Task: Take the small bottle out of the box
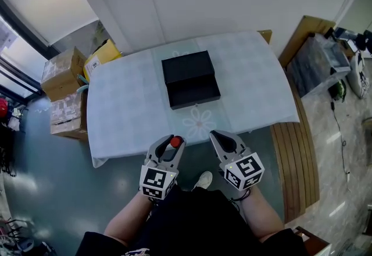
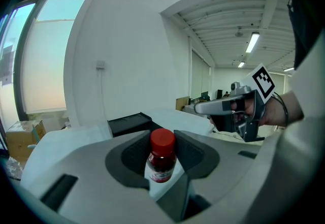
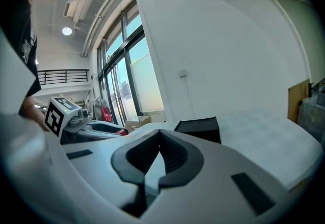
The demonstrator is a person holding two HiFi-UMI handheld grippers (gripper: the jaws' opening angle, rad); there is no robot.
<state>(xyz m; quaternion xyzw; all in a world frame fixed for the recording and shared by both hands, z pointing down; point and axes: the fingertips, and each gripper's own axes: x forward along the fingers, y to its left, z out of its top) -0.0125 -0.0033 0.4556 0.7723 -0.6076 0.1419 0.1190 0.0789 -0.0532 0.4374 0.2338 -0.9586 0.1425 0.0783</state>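
clearly outside the box (image 1: 189, 78), left tongs (image 2: 163, 139) grip the small bottle (image 2: 162, 166).

The small bottle (image 2: 162, 159) had a red cap, dark red contents and a white label. The box (image 1: 189, 79) was black. Around the box, the desk (image 1: 128, 104) was pale, faintly checked, flower-printed. The left tool (image 1: 174, 140) and right tool (image 1: 216, 136) were grey, with black-and-white markers.
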